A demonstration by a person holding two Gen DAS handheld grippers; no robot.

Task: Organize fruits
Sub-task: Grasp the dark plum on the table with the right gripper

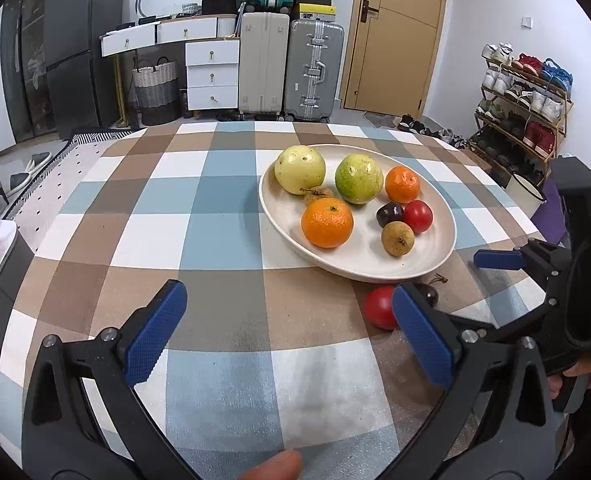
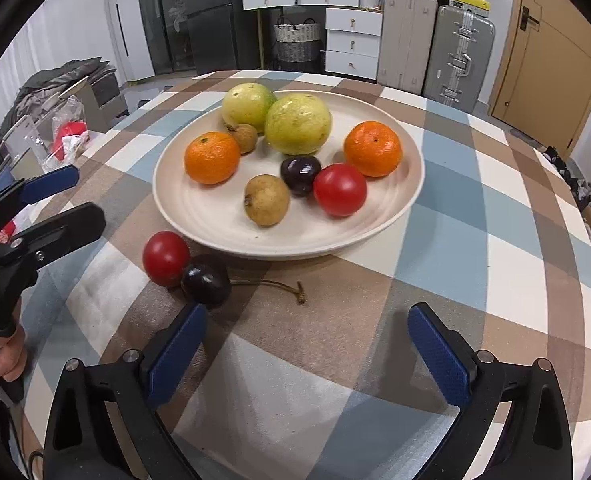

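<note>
Tomato point(image 2: 165, 258) and plum point(image 2: 205, 284) sit loose near the plate point(image 2: 215, 220); right hand-held gripper point(image 2: 307, 350), spread wide and empty, should be centred over one fruit, squeezed gently.

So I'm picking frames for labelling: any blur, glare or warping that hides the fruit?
Left wrist view: sharp, fisheye-bent edges, plate clear, but the red fruit on the tablecloth is partly behind a jaw of the left gripper. Right wrist view: sharp, soft shadows, small highlights only; the right gripper covers no fruit.
</note>
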